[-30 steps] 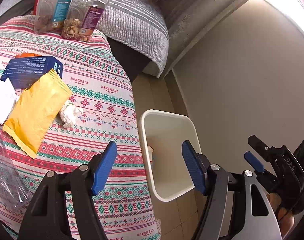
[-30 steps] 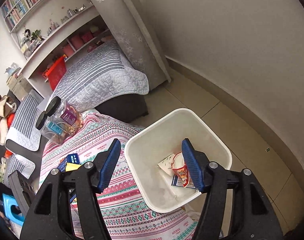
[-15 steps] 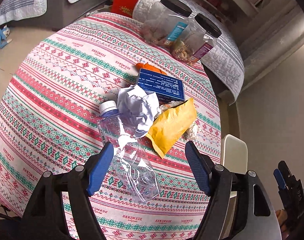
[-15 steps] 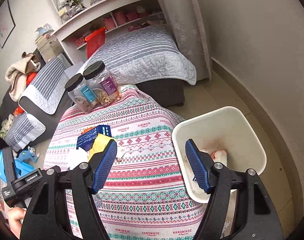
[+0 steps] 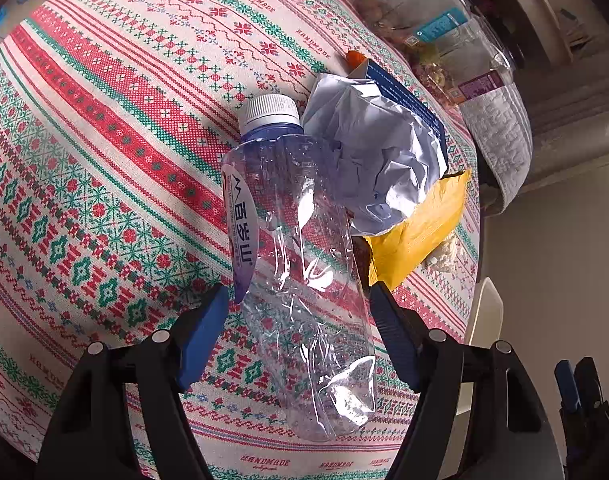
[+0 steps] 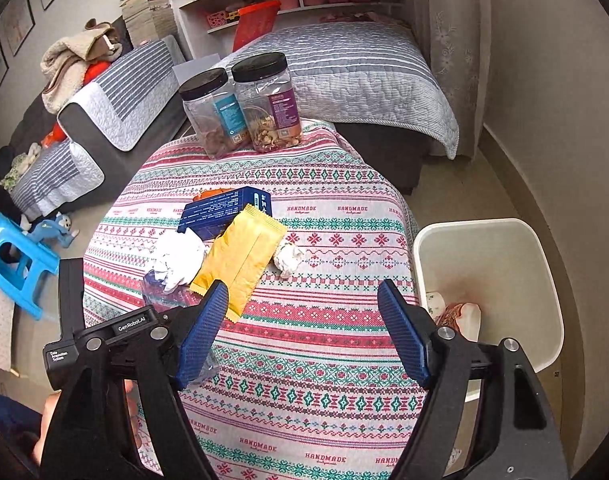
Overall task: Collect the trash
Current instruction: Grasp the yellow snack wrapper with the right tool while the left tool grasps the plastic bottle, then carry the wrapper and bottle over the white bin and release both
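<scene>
Left gripper (image 5: 298, 304) is down over the crushed clear plastic bottle (image 5: 300, 280) lying on the bench (image 5: 104, 128) – jaws closing, bottle body between the blue pads, small gaps on both sides, so not gripped yet. Bottle's white cap (image 5: 269, 109) points away from the gripper, and its label runs along the left side. Touching the bottle's far right side: a crumpled white paper wad (image 5: 376, 160) sitting on top of a yellow snack wrapper (image 5: 416, 228), with a dark blue box (image 5: 408, 100) behind them. A small crumpled tissue ball (image 5: 444, 256) sits just beside the wrapper's right edge. Right gripper (image 6: 302, 308) hangs above the near part of the bench – jaws opening, wide, nothing between them but tablecloth. From its view, the white trash bin (image 6: 500, 248) stands on the floor just off the bench's right edge, with a few wrappers already inside. Two black-lidded snack jars (image 6: 244, 108) stand side by side at the far end of the bench.
</scene>
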Demonstrator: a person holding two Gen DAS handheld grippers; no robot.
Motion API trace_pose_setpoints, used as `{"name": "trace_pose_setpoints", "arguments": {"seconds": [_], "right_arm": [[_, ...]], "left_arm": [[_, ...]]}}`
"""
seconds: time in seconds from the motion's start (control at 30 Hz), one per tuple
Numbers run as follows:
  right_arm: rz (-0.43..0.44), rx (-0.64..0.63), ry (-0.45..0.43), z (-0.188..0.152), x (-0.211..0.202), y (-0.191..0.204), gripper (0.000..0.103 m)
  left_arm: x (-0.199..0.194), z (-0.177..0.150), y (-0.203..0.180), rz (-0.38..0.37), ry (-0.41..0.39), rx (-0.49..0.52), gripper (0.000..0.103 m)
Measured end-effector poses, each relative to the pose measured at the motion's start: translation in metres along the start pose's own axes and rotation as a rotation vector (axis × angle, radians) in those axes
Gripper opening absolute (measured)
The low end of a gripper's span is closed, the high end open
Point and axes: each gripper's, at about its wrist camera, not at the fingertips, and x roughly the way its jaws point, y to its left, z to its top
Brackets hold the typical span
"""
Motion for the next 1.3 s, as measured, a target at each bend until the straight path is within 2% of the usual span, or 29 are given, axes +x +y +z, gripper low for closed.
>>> {"name": "trace_pose_setpoints", "arguments": {"seconds": [0.13, 0.17, 0.43, 0.6, 0.77, 1.07, 1.1, 1.17, 1.2, 1.3], "right_arm": [[0.051, 0.044, 0.053, -0.002, 0.018, 0.002, 0.074], [0.058, 0.057, 0.065, -0.002, 0.023, 0.002, 0.074], [0.164, 0.219, 0.153, -0.002, 0.07, 0.003, 0.074], [0.198, 0.249, 0.19, -0.005, 0.104, 0.021, 0.074], [0.207, 0.246, 0.21, -0.008, 0.132, 0.042, 0.074], [0.151, 0.27, 0.232, -0.017, 0.169, 0.062, 0.076], [0.136, 0.255, 0.219, -0.017, 0.169, 0.066, 0.074], [0.111, 0.216, 0.213, -0.017, 0.169, 0.074, 0.054], [0.091, 0.203, 0.213, -0.017, 0.169, 0.077, 0.039], [0.095, 0.209, 0.207, -0.019, 0.167, 0.08, 0.027]], "left_arm": [[-0.006, 0.001, 0.002, 0.005, -0.035, 0.02, 0.054], [-0.01, 0.001, 0.004, 0.0, -0.042, 0.022, 0.047], [-0.037, 0.004, 0.033, 0.002, -0.06, -0.019, 0.047], [-0.062, 0.008, 0.045, -0.001, -0.099, -0.006, 0.047], [-0.078, 0.015, 0.052, -0.004, -0.133, 0.001, 0.047], [-0.091, 0.021, 0.059, -0.023, -0.138, 0.02, 0.047], [-0.092, 0.021, 0.059, -0.023, -0.138, 0.018, 0.047], [-0.093, 0.022, 0.06, -0.021, -0.141, 0.016, 0.047], [-0.094, 0.023, 0.061, -0.021, -0.143, 0.014, 0.047], [-0.097, 0.024, 0.061, -0.023, -0.149, 0.005, 0.047]]}}
